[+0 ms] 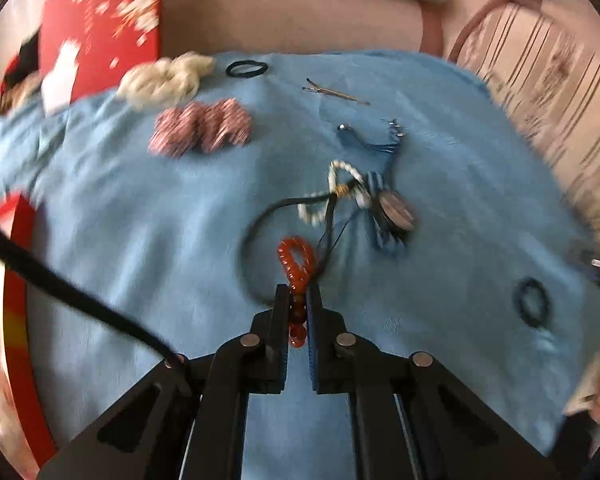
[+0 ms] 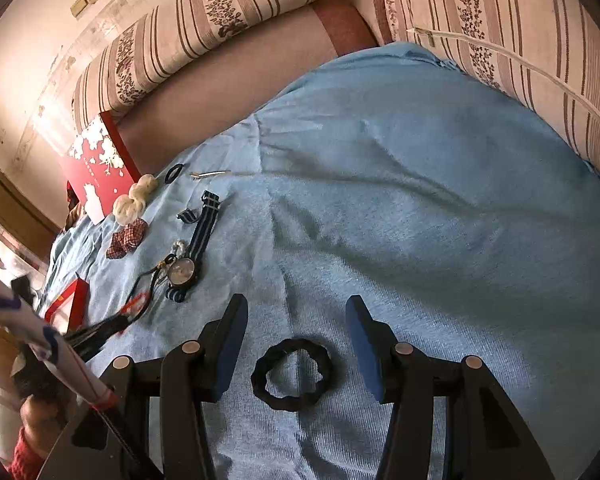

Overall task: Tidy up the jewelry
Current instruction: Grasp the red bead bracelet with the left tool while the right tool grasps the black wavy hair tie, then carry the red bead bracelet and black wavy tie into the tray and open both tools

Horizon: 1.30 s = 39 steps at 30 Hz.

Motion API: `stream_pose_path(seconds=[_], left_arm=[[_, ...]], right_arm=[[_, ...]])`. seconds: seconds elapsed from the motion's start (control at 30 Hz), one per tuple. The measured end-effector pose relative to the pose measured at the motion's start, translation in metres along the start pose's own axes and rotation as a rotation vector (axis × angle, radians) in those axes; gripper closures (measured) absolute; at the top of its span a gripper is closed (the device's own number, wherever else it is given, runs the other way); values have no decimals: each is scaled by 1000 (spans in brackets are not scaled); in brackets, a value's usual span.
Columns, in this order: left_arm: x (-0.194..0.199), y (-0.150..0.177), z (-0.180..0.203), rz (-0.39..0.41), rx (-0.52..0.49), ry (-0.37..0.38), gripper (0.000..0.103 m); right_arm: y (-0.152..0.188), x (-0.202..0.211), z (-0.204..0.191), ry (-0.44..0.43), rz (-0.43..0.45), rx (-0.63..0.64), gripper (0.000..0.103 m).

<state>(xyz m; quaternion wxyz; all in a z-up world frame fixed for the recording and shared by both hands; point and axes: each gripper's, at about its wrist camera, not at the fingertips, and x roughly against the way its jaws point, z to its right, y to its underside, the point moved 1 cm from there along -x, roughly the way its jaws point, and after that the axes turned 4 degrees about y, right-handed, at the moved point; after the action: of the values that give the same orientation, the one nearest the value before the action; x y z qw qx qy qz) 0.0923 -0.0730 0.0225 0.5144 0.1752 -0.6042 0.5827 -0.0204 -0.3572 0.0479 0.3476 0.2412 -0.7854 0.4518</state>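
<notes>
- Left gripper [image 1: 298, 292]: jaws pinched shut on the orange bead bracelet [image 1: 295, 264]. Beads run down between the pads; the loop sticks out past the tips.
- Bracelet loop lies over the blue cloth [image 1: 140, 220], just beside a black cord [image 1: 268, 212].
- Beyond the cord: pearl bracelet [image 1: 332, 192] tangled with the watch [image 1: 396, 210]; the watch's striped strap runs away from the gripper.
- Farther out: plaid scrunchie [image 1: 200, 128], white scrunchie [image 1: 164, 78], black hair tie [image 1: 247, 68], hairpin [image 1: 332, 91].
- Red box [image 1: 100, 32] at the cloth's far left edge.
- Left view is motion-blurred, so fine detail is unclear.
- Right gripper [image 2: 296, 344]: jaws about half open, holding nothing.
- Twisted black hair tie [image 2: 292, 374] lies flat on the cloth between the right fingers, clear of both pads.
- The rest of the jewelry sits well apart, to the left in the right view.
- Striped cushions [image 2: 204, 20] behind the cloth.
</notes>
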Motion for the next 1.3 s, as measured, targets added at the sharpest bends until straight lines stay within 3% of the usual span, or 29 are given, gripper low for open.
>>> stream_pose_path(seconds=[0.17,0.27,0.37,0.6,0.77,0.83,0.9,1.03,1.3], left_arm=[[31,43,-37,-12,135,121,96],[30,58,-59,-20,185,105,96],[31,66,-74,-3,244,148,96],[32,69,-69,16,184,144,96],[28,66,-70,14,196,173,91],[26,65,-69,16,203,173,91],[25,64,-68,20,203,163,91],[29,63,-62,24,200,149,96],[82,61,-65,142,191,153,96]], right_arm=[[5,-4,-3,20,-26,8,48],[10,-6,-2,38,-39,9,48],[16,-9,0,70,-55,10,48],[30,-21,8,131,-109,8,48],[36,-26,-10,233,-91,136,48],[40,-28,-19,282,-82,205,60],[44,-30,-29,331,-69,278,86],[47,-24,-41,361,-27,328,92],[49,10,-80,416,201,428,93]])
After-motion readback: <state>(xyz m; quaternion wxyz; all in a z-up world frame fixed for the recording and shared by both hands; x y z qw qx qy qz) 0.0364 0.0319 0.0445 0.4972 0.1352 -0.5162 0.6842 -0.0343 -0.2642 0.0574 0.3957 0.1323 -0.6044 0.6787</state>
